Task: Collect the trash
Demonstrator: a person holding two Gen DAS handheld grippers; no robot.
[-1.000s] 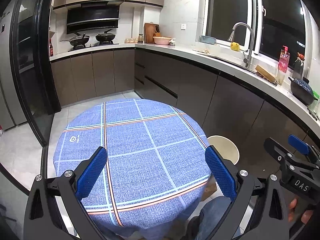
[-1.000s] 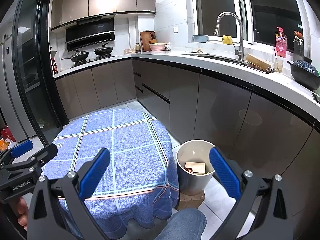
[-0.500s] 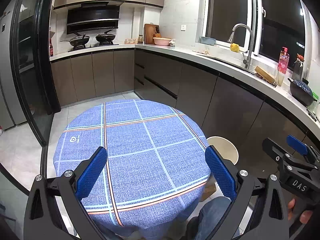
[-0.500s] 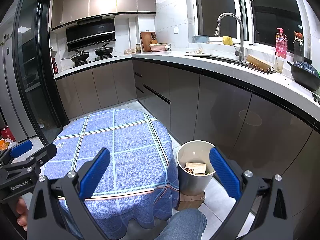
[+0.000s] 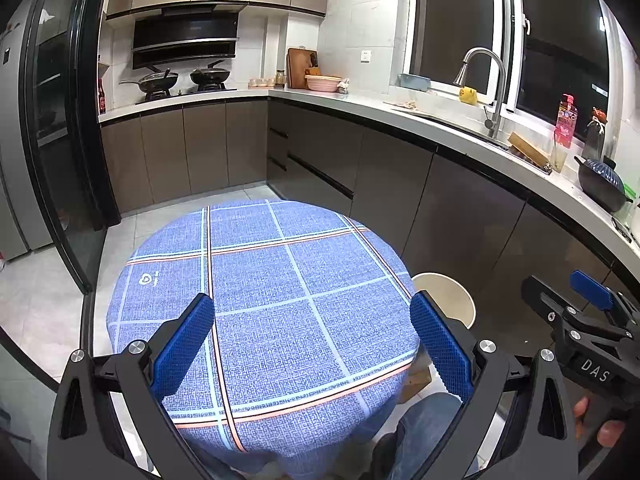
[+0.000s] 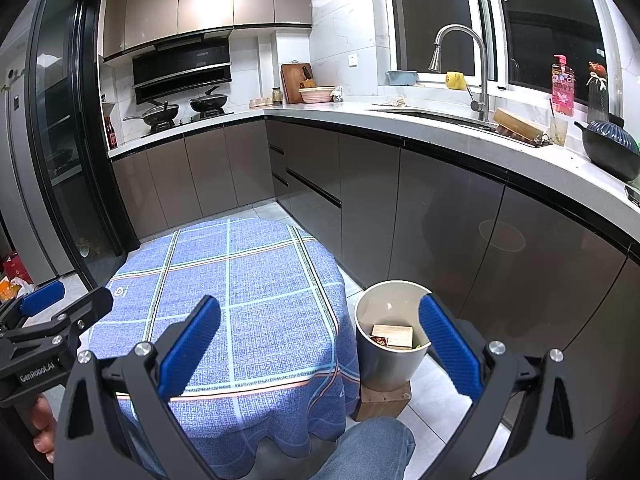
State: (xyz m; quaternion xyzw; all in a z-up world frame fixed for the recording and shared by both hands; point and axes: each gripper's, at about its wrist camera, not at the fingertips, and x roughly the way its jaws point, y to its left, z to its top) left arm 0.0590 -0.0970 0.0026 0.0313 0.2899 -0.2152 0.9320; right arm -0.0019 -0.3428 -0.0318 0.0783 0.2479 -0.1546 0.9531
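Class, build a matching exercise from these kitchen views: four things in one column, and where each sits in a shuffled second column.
Things:
1. bin
2. woks
3. cardboard box
4. soap bottle

Places:
A. window sill
B. inside the bin
C. on the stove
D. on a wooden block beside the table

Pairs: 1-D, 2-C, 3-B, 4-A

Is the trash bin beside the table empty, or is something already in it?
Not empty. The right wrist view shows a small box lying inside the bin, low down.
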